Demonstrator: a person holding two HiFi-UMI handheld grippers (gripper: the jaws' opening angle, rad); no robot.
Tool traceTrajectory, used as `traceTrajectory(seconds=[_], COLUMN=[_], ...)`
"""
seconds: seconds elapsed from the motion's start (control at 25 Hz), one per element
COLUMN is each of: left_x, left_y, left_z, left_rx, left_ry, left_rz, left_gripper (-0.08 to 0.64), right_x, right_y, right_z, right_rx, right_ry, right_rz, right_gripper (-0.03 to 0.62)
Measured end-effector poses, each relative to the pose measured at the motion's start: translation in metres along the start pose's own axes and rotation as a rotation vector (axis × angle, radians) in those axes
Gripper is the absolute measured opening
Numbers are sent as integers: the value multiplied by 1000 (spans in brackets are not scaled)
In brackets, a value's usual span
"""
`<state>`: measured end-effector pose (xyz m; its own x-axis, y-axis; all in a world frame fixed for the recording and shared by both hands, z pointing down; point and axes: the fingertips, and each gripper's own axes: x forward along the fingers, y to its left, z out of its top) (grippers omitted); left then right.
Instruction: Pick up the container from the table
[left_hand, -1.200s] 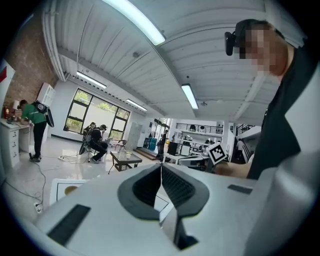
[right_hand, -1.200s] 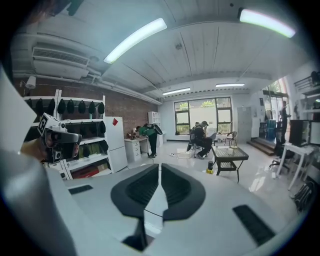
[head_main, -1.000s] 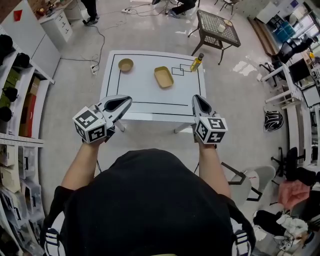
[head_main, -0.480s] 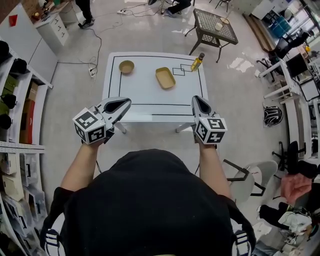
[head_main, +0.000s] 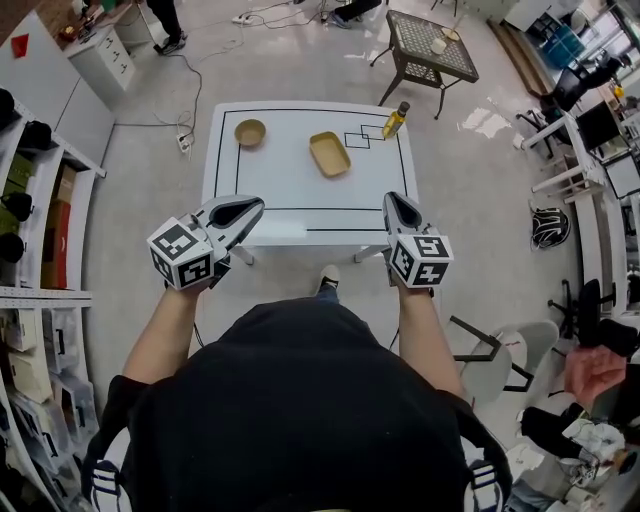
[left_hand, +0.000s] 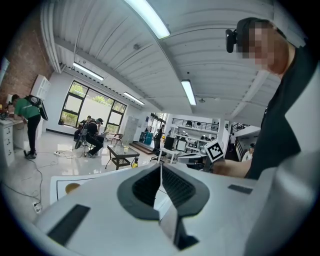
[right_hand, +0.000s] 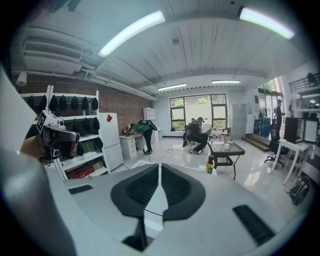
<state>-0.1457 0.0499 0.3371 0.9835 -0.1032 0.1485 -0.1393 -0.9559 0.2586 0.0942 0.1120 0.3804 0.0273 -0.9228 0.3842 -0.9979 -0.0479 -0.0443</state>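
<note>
Reaching forward from the body, both forearms run side by side, and each hand grips behind its marker cube. The left gripper (head_main: 256, 204) angles inward toward the table's middle. Its jaws are pressed together with nothing between them. The right gripper (head_main: 400, 198) points straight ahead, jaws likewise closed and empty. Both tips sit at the near edge of the white table (head_main: 290, 185) in the head view. The left cube (head_main: 181, 255) and right cube (head_main: 420, 259) carry black-and-white square patterns, no lettering.

Farther out, black tape lines border the tabletop. The container (head_main: 329, 153), a shallow yellow rectangular tray, lies past the table's middle, well apart from both grippers. A round bowl (head_main: 250, 132) sits near the far left corner. A bottle (head_main: 395, 122) stands near the far right, beside small taped squares; its label is too small to read.
</note>
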Motion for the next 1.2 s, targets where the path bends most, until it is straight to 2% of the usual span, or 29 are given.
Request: traceTrajectory(seconds=[0.28,1.2], left_x=[19,108], left_y=[12,52], left_z=[4,2], left_rx=[-6,-78], left_ry=[-2,25], left_rz=[32,74], left_gripper=[15,35], right_x=[22,101], right_y=[-21,-89], right_z=[8,7], right_rx=[-9,-24], right_ry=[-9,63], right_rz=[21,111], right_gripper=[20,20])
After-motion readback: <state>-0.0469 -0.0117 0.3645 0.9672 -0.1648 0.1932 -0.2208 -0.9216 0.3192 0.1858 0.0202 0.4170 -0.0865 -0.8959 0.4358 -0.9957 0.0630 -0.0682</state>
